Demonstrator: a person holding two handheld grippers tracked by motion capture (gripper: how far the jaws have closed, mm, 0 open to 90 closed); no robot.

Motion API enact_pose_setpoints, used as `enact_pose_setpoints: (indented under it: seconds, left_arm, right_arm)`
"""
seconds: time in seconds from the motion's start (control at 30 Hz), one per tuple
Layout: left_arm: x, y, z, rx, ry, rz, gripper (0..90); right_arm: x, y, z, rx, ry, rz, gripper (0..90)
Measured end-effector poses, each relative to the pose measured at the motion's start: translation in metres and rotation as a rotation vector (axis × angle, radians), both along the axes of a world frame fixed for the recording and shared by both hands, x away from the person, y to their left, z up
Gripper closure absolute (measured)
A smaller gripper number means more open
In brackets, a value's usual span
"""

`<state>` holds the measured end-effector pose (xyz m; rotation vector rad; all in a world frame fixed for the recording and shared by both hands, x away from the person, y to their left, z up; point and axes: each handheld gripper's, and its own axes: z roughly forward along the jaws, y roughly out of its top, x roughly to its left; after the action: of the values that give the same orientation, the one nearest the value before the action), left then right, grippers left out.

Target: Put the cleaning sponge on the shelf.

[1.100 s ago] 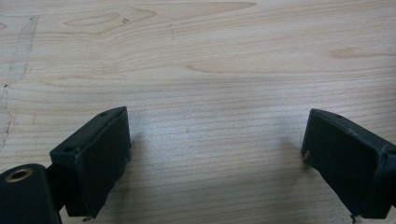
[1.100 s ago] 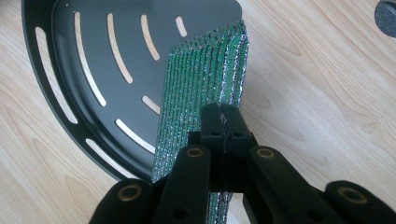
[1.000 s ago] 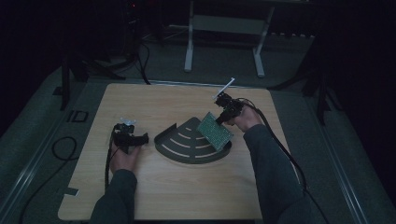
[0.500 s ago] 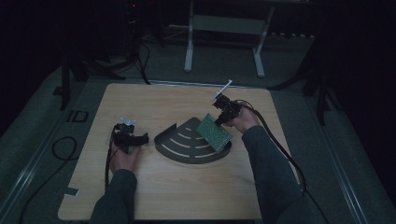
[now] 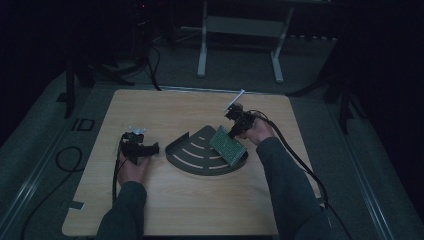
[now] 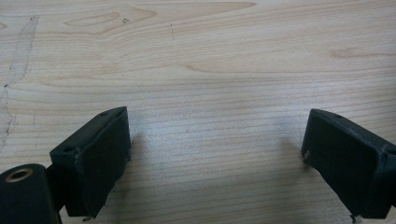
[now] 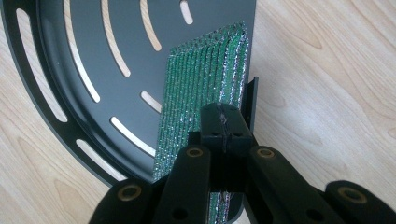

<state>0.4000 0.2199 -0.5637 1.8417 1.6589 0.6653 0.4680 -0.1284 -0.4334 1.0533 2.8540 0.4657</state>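
My left gripper (image 6: pixel 215 158) shows chunky matte-black blocks, a brass-ringed pivot beside one. My right gripper (image 7: pixel 223 128): black linkage bars, brass-ringed pivots, black cable trailing. Dark grey-green sleeves.

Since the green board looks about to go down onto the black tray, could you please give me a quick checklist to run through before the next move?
1. Right gripper shut on the green board: ok; the jaws pinch its near edge.
2. Board over the black slotted tray: ok; it stands tilted above the tray's right end.
3. Board's lower edge resting on the tray floor: cannot tell.
4. Tray floor free of other things: ok.
5. Left gripper out of the way: ok; its jaws stand open over bare wooden table, apart from the tray.
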Motion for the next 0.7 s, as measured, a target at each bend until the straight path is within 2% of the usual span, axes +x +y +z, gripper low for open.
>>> enact_pose_setpoints:
  seconds: [0.2,0.43,0.7]
  left_arm:
    - [0.0,0.0,0.0,0.0,0.0,-0.001,8.4]
    - [0.0,0.0,0.0,0.001,0.0,-0.001,8.4]
    - [0.0,0.0,0.0,0.001,0.0,-0.001,8.4]
  right_arm:
    - [-0.002,0.002,-0.002,-0.008,0.0,0.008,89.7]
    - [-0.001,-0.003,-0.01,-0.003,0.028,-0.005,89.6]
    - [0.001,-0.005,-0.013,-0.005,0.029,-0.012,88.9]
